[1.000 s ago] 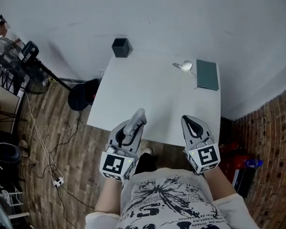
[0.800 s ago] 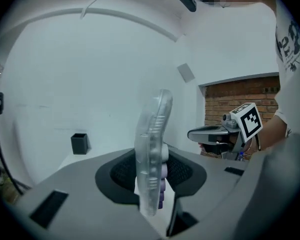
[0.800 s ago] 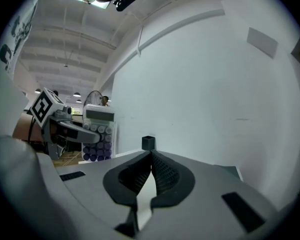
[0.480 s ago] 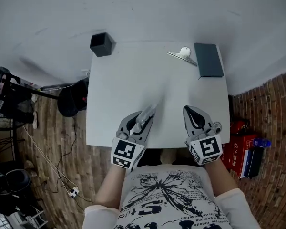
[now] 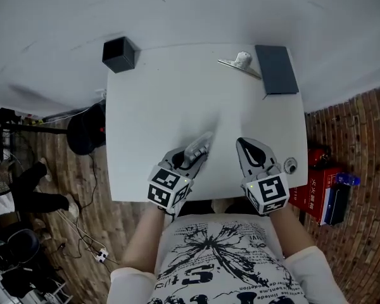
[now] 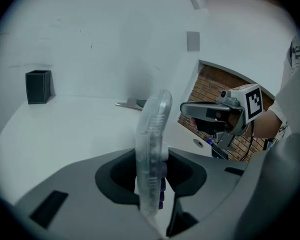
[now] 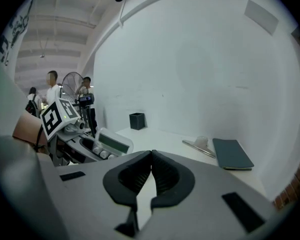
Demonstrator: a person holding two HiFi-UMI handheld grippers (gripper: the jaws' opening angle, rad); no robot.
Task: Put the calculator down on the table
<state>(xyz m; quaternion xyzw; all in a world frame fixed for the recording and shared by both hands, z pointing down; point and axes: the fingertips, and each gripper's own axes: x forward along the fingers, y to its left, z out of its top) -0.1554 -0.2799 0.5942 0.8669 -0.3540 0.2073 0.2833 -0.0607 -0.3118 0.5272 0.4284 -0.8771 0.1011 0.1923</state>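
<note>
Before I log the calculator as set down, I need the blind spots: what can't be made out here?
- Calculator's lower end: left gripper view, covered by the left gripper's own body, so contact with the table is unclear.
- Grey object beside the dark notebook: head view, too small to identify.

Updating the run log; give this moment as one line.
left gripper: shut on calculator | right gripper: shut, empty | calculator: on edge over table, not set down
</note>
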